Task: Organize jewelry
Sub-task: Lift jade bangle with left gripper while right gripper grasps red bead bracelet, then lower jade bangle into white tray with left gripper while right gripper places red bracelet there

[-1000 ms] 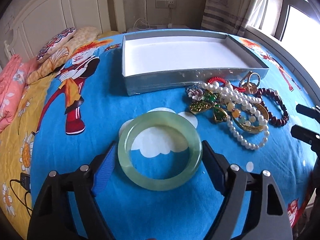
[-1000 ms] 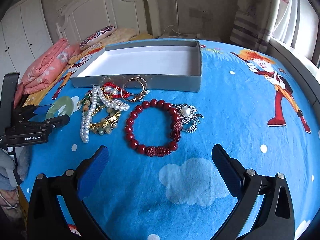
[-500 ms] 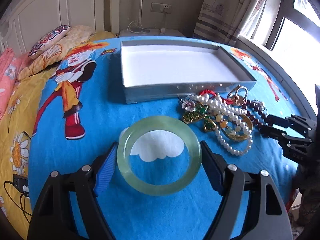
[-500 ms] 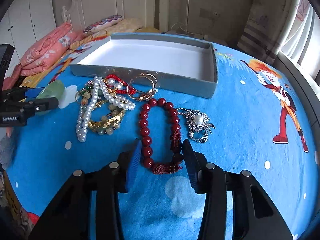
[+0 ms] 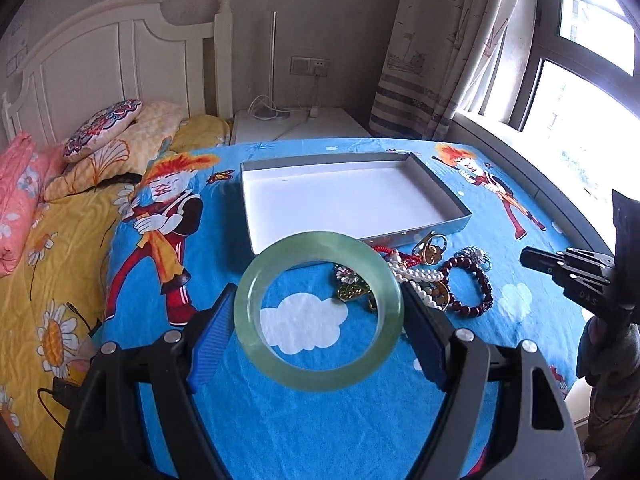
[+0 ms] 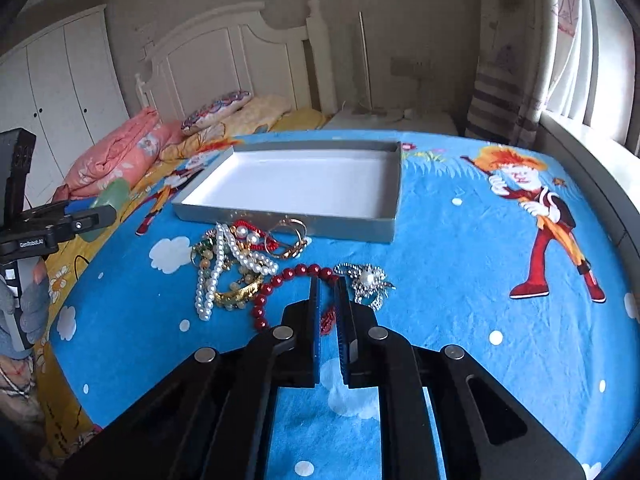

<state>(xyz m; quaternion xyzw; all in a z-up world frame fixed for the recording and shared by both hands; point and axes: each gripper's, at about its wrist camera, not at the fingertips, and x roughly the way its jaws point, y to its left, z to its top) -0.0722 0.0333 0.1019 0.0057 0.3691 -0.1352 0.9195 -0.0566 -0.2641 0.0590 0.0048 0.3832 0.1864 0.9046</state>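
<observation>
2 grippers work over a blue cartoon bedspread. The left gripper has its jaws set wide and clamped on a pale green jade bangle, pads pressing the ring's outer edge at 9 and 3 o'clock, the ring clear of the cloth. The right gripper has just been closing its jaws; they stand nearly together, pinched on a red bead bracelet at the bracelet's 5 o'clock side (its tasselled end sits between the pads). At 12 o'clock from both lies a shallow grey box with a white floor. A tangle of pearls and gold pieces lies at 10 o'clock from the right gripper, touching the bracelet; a silver pearl brooch sits just beside its tips at 1 o'clock.
</observation>
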